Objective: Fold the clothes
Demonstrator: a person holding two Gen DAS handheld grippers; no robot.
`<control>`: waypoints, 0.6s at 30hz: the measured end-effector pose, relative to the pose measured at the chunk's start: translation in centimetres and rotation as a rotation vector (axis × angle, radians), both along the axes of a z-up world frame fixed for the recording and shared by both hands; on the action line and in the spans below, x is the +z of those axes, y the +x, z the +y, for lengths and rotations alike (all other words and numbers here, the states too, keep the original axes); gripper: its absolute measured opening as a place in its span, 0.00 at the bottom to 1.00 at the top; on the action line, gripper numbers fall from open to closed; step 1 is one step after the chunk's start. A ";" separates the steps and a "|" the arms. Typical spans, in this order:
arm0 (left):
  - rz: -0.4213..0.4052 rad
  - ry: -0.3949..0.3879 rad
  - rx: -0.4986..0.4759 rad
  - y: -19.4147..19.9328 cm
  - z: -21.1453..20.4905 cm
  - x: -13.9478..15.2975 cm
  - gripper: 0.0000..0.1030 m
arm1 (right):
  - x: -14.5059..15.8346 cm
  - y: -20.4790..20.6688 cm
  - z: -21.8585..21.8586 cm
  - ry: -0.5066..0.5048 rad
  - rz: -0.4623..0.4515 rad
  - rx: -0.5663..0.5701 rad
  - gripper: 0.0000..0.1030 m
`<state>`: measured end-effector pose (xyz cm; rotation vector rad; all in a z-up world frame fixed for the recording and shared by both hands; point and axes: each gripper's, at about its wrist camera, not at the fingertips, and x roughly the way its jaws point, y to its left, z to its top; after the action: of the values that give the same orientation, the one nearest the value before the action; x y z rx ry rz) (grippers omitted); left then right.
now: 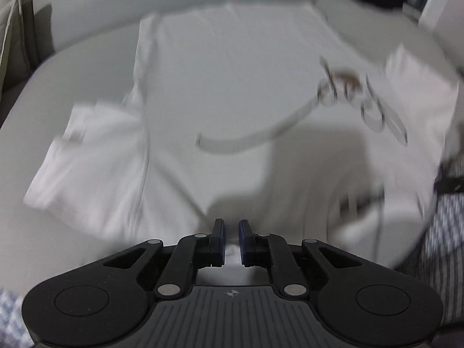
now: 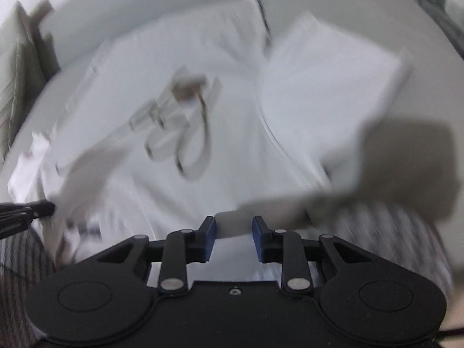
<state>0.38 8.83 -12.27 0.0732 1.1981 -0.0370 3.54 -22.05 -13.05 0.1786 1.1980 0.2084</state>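
Well, shirt (image 1: pixel 232 92) edges w/ room.

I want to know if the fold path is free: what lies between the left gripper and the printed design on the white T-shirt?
In the left wrist view, only plain white T-shirt cloth lies between the left gripper and the printed design.

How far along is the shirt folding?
Barely begun. The white shirt lies spread flat on the couch, both sleeves out and no fold visible. The left gripper and right gripper hang open over its near edge, gripping nothing. All folding remains.
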 end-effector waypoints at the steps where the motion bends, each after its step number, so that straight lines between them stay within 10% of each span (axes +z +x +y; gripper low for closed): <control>1: 0.042 0.025 0.005 -0.8 0.3 -0.1 0.09 | 0.5 -1.0 -0.2 0.009 0.003 0.014 0.16; 4: -0.018 0.037 0.036 -2.5 1.9 1.8 0.08 | 2.8 -2.8 -1.6 0.071 -0.030 -0.016 0.21; 13: -0.533 -0.059 0.085 -1.0 1.5 13.9 0.09 | 12.4 -0.1 -3.5 0.331 -0.333 -0.103 0.25; 18: -0.626 -0.104 0.047 2.2 1.1 15.9 0.19 | 15.5 3.3 -2.6 0.421 -0.424 -0.095 0.24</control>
<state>2.53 9.91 3.63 -0.0341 0.5705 -0.0320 6.86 -24.64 2.45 0.5309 0.7113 0.3934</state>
